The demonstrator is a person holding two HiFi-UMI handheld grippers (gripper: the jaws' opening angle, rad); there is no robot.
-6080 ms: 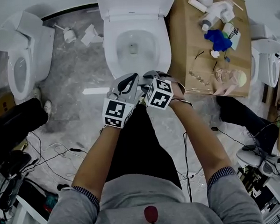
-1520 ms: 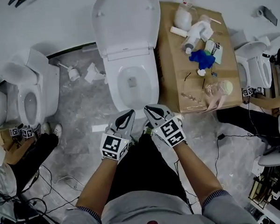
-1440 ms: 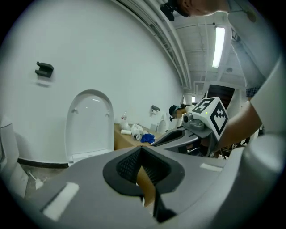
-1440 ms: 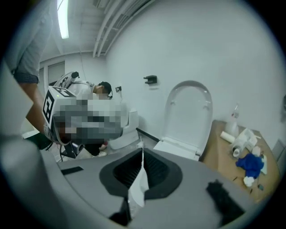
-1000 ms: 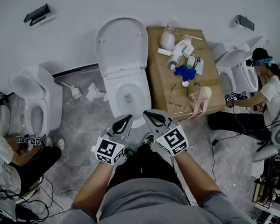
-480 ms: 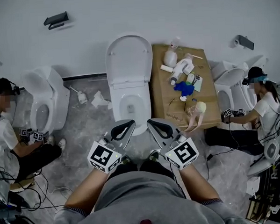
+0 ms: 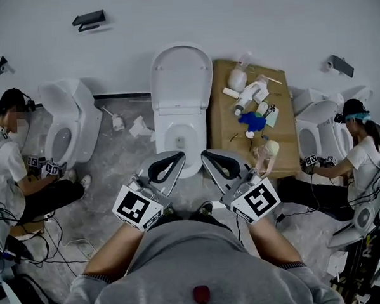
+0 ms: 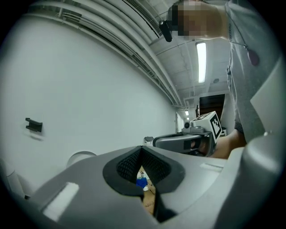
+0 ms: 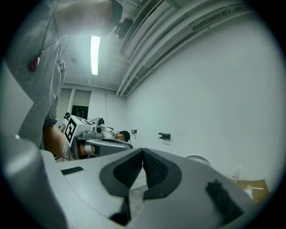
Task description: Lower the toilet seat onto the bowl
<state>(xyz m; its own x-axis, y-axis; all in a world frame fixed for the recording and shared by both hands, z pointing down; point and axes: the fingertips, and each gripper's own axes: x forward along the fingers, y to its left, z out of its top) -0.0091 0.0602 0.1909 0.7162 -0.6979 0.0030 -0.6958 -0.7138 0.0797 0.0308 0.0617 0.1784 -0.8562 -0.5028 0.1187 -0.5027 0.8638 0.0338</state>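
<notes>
- The toilet seat stands upright against the far wall, behind the open bowl. It is not yet lowered.
- The left gripper and right gripper are held side by side at the near end of the bowl, touching nothing.
- Both pairs of jaws are pressed together and empty.
- Judgement: this paired stance prepares a reach to the seat's upper edge.

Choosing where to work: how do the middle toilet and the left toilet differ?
The middle toilet sits square to the wall; the left toilet is turned askew. A cardboard sheet lies beside the middle one; a seated person reaches to the left one. Both are white, lids raised.
</notes>
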